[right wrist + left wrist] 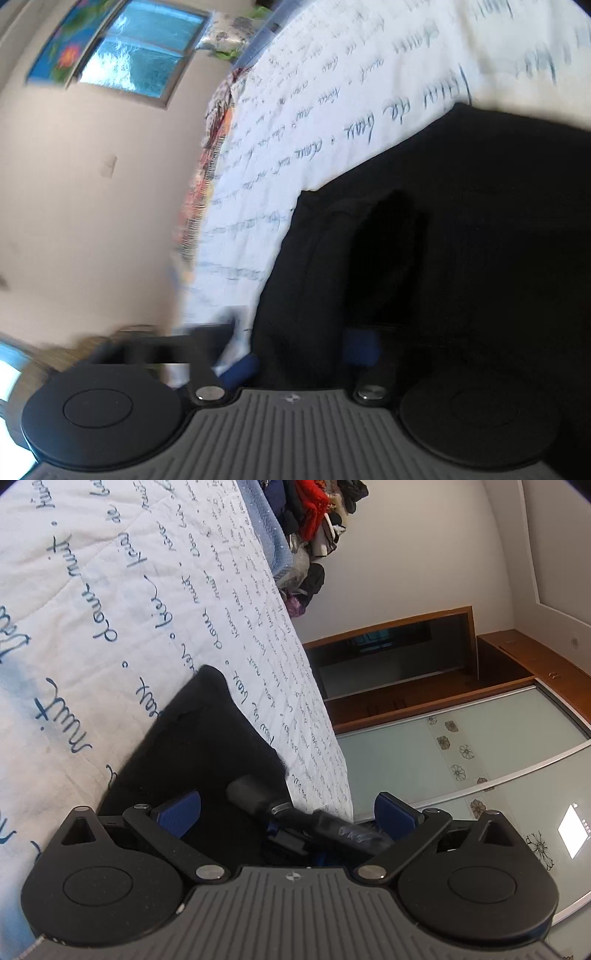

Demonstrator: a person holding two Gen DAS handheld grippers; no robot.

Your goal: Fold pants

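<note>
A white quilt printed with blue script is spread ahead of both grippers; a wardrobe stands right of the left gripper, a window left of the right gripper. The left's jaws are held wide, the black pants lying between them ungripped. The right's jaws are partly closed with the pants between them; whether they are pinched cannot be told.

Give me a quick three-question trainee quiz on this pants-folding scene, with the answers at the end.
1. True or false: the left gripper stands open.
2. The pants are: A red, B black, C white?
3. Fill in: the pants lie on a white quilt printed with blue ____.
Key: 1 true; 2 B; 3 writing.
</note>
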